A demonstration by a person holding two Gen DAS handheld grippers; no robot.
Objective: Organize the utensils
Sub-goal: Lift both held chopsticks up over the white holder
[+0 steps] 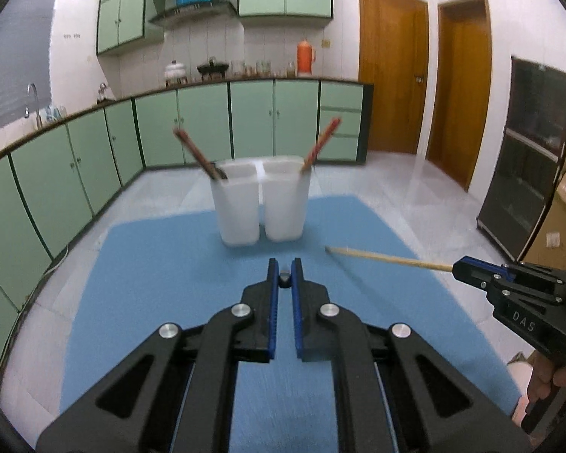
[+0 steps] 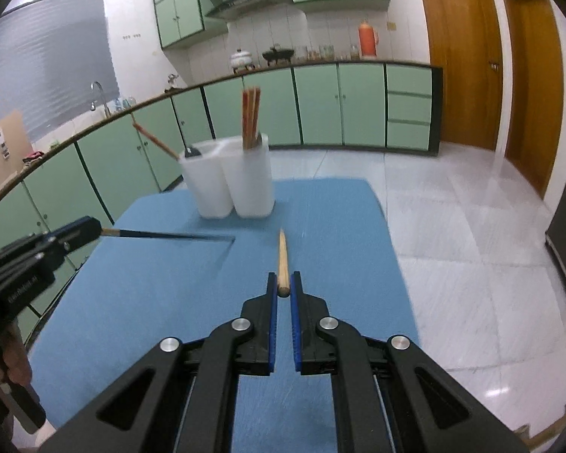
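Observation:
A white two-compartment holder (image 1: 260,204) stands on the blue mat (image 1: 162,287); it also shows in the right wrist view (image 2: 232,185). Reddish-brown chopsticks (image 1: 319,147) lean in its right compartment, and a brown-handled utensil (image 1: 196,153) leans in the left one. My left gripper (image 1: 283,277) is shut on a dark thin utensil (image 2: 169,234), seen end-on between its fingers. My right gripper (image 2: 283,288) is shut on a light wooden chopstick (image 2: 282,255), which points toward the holder; it also shows in the left wrist view (image 1: 388,258).
The mat covers a table with floor beyond its edges. Green cabinets and a counter (image 1: 207,87) with a sink run along the far wall. Wooden doors (image 1: 392,71) stand at the right. A dark cabinet (image 1: 528,151) stands at the far right.

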